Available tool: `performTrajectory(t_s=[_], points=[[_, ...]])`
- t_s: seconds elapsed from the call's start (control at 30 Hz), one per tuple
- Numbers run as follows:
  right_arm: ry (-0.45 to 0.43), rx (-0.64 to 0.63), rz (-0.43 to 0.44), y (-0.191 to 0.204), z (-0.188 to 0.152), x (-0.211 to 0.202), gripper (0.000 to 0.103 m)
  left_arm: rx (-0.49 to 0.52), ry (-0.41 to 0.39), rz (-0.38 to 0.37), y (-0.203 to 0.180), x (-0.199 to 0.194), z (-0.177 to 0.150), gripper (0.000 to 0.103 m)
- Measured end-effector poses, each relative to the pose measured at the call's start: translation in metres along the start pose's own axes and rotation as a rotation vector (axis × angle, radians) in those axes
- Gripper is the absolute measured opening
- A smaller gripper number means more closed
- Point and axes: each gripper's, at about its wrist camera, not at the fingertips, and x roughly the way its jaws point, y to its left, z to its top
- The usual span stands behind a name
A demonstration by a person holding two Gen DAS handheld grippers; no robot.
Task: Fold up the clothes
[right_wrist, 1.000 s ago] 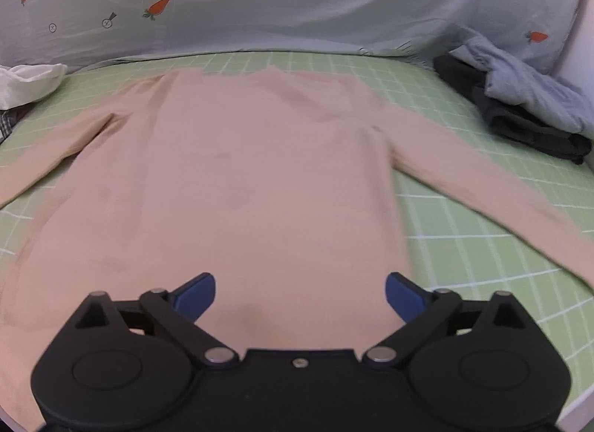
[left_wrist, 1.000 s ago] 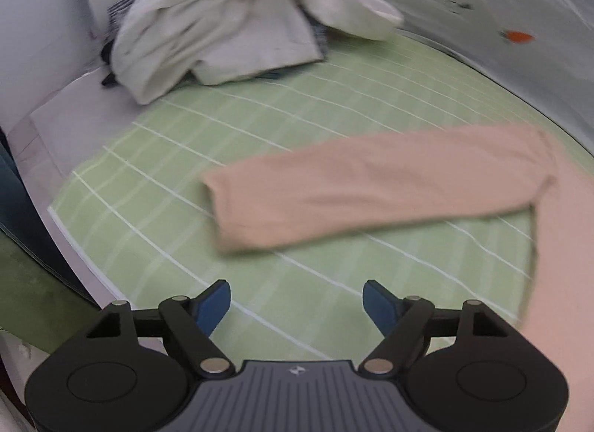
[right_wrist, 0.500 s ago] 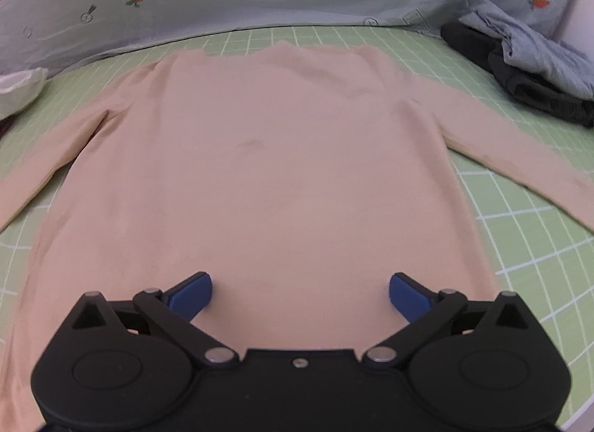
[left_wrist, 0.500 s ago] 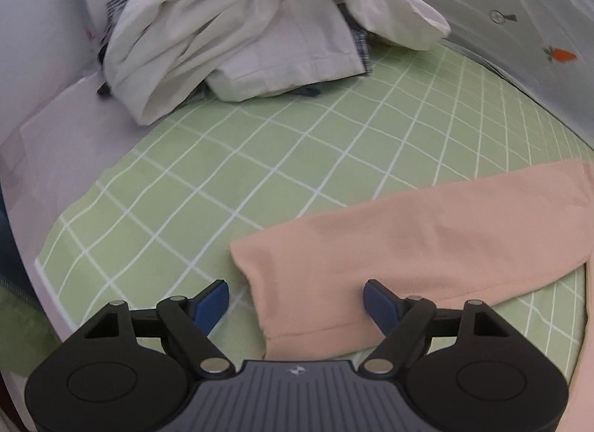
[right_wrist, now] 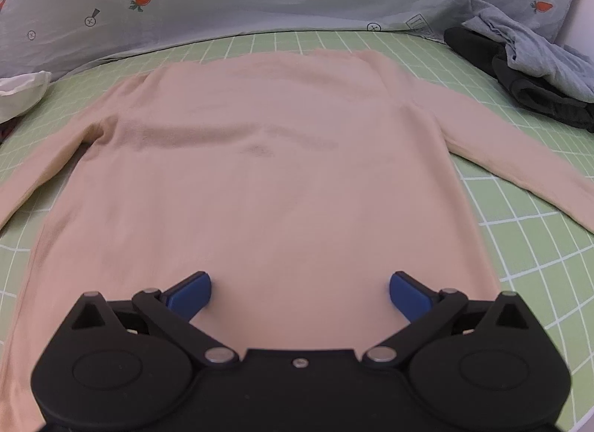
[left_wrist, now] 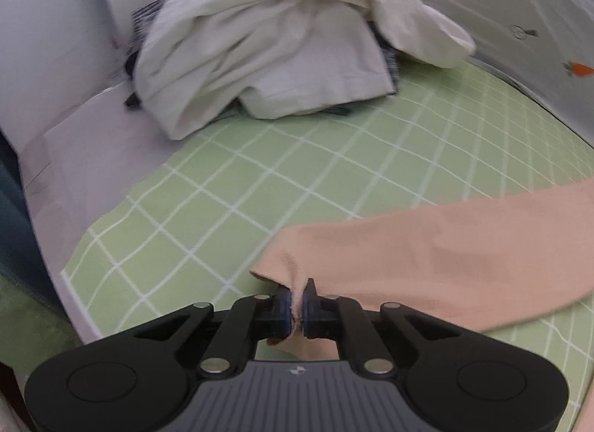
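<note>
Left wrist view: we find the left gripper (left_wrist: 296, 306) with its blue-padded fingers (left_wrist: 284, 305) clamped together on the cuff edge of the peach long-sleeved knit top (left_wrist: 438, 265); a thin fold of fabric is pinched between the pads. The sleeve runs away to the right of the fingers, lying flat on the green sheet with white grid lines (left_wrist: 297, 172). Well ahead of the fingertips and a little left sits a crumpled heap of white garments (left_wrist: 267, 46), with dark checked cloth showing beneath its edges. A pale grey fabric printed with small carrots (left_wrist: 519, 23) rises beyond the sheet, ahead and to the right.

Right wrist view: we find the right gripper (right_wrist: 300, 293) with its blue-padded fingers (right_wrist: 189, 293) spread wide apart, nothing pressed between them. The body of the peach top (right_wrist: 267, 172) lies flat directly ahead of and between the fingers, both sleeves spread outward. Whether the pads touch the cloth we cannot tell. Far ahead and to the right lies a heap of grey and black clothing (right_wrist: 534, 72); the white heap's edge (right_wrist: 18, 94) shows far left.
</note>
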Motion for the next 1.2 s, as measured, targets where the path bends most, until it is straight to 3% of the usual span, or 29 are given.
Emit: performTrajectory(t_s=[0.2,0.37,0.47,0.67,0.73,0.77,0.83,0.9,1.07,1.2], points=[[-0.011,-0.004,0.002,0.0,-0.001,0.0,0.103,-0.084,0.009,-0.074,0.0,-0.009,0.002,0.007],[0.008,-0.017,0.013,-0.002,0.003,0.002,0.103,-0.064,-0.016,-0.199,-0.033,-0.035,0.004,0.007],[0.018,-0.03,0.028,-0.004,0.006,0.003,0.103,-0.005,-0.036,-0.313,-0.067,-0.055,0.006,0.007],[0.023,-0.038,0.074,-0.014,0.007,0.001,0.103,0.221,-0.065,-0.581,-0.156,-0.096,-0.008,0.007],[0.023,-0.034,0.076,-0.02,0.006,0.0,0.103,0.303,-0.039,-0.64,-0.184,-0.103,-0.02,0.014],[0.023,-0.026,0.072,-0.023,0.006,-0.001,0.103,0.34,-0.021,-0.638,-0.195,-0.103,-0.028,0.018],[0.023,-0.003,0.06,-0.03,0.005,-0.002,0.103,0.404,0.011,-0.624,-0.214,-0.104,-0.044,0.055],[0.022,0.021,0.048,-0.039,0.004,-0.004,0.103,0.428,0.024,-0.599,-0.219,-0.104,-0.055,0.067],[0.02,0.041,0.032,-0.05,0.001,-0.008,0.103,0.317,0.062,-0.557,-0.199,-0.097,-0.051,0.075],[-0.001,0.045,0.058,-0.044,0.006,-0.012,0.103,0.309,0.101,-0.406,-0.186,-0.083,-0.049,0.077]])
